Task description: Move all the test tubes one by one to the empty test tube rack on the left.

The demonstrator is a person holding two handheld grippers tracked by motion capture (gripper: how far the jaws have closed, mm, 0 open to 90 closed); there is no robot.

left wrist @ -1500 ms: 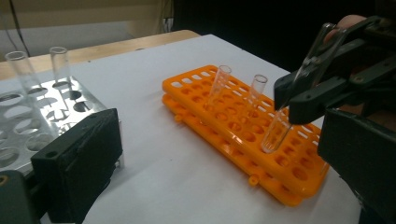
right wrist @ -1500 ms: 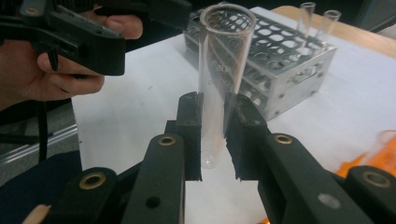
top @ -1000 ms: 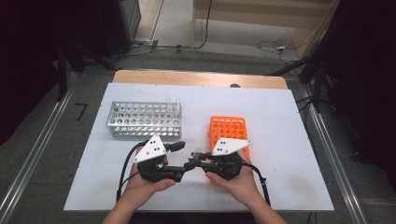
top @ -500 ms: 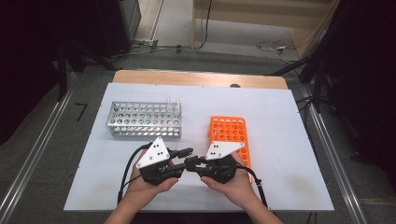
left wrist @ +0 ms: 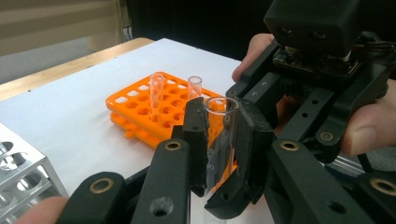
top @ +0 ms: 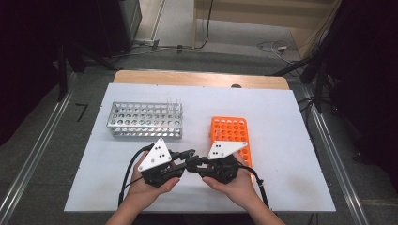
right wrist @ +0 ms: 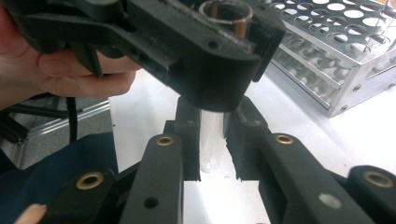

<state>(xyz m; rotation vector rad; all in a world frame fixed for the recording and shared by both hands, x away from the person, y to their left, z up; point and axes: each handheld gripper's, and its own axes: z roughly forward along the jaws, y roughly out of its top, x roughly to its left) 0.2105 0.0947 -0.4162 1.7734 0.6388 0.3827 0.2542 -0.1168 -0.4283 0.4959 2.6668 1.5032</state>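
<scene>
While seen from the high view: left hand-held gripper (top: 187, 157) and right hand-held gripper (top: 193, 165) tip to tip near the front edge of the table (top: 281, 122), one in each hand, grey plates on top. Orange rack (top: 231, 136) just behind the right one, toward the table's middle; metal rack (top: 145, 120) toward the back left, two clear tubes upright at its back right corner. Grip itself too small to tell here.

In the left gripper view: jaws nearly closed, clamped on an upright clear tube (left wrist: 219, 135), open mouth up. Right hand-held gripper (left wrist: 247, 154) facing it, just beyond, jaws at the same tube lower down. Two more tubes standing in the orange rack (left wrist: 140, 109) behind. Corner of the metal rack (left wrist: 21, 175) at the left.

In the right gripper view: jaws narrowly apart on either side of the tube's (right wrist: 211, 140) lower end, touching or not cannot be told. Left hand-held gripper (right wrist: 224, 60) above, closed on the tube's top. Metal rack (right wrist: 336, 60) at upper right.
</scene>
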